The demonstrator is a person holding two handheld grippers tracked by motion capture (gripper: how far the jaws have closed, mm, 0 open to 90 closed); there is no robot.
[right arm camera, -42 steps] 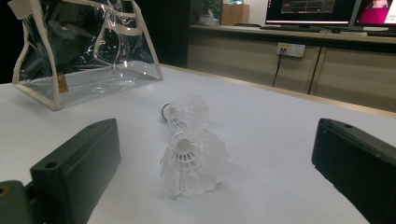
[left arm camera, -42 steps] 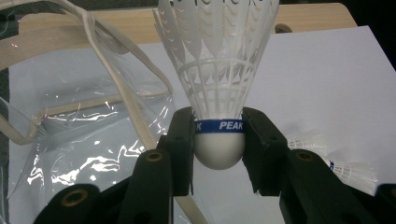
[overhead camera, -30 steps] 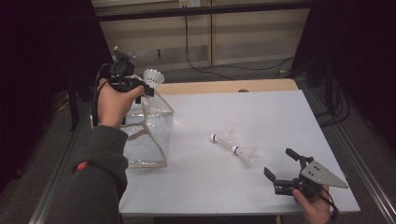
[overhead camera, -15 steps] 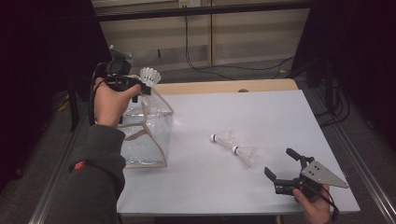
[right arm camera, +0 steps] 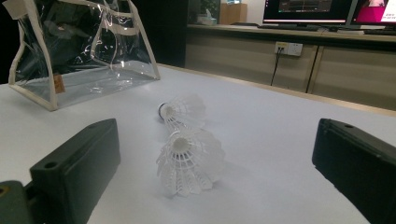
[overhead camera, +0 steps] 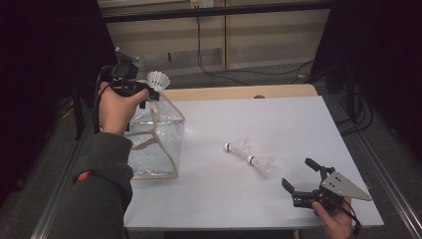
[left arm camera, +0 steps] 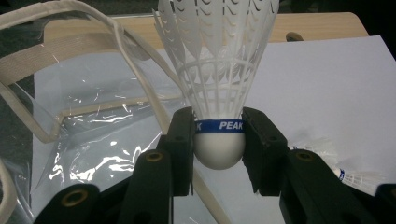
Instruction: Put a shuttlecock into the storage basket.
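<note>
Gripping a shuttlecock (left arm camera: 219,93) by its cork, feather tips cut off, the left claw (overhead camera: 149,92) hovers above the clear bag (overhead camera: 157,139); right claw (overhead camera: 303,174) released.

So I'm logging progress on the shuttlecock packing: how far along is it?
Nothing shows as packed yet; I cannot tell that the clear bag holds anything. In hand: the left gripper is shut on a shuttlecock by its cork, above the bag's open top. Left: two shuttlecocks lie on the white table, in front of the open right gripper.
</note>
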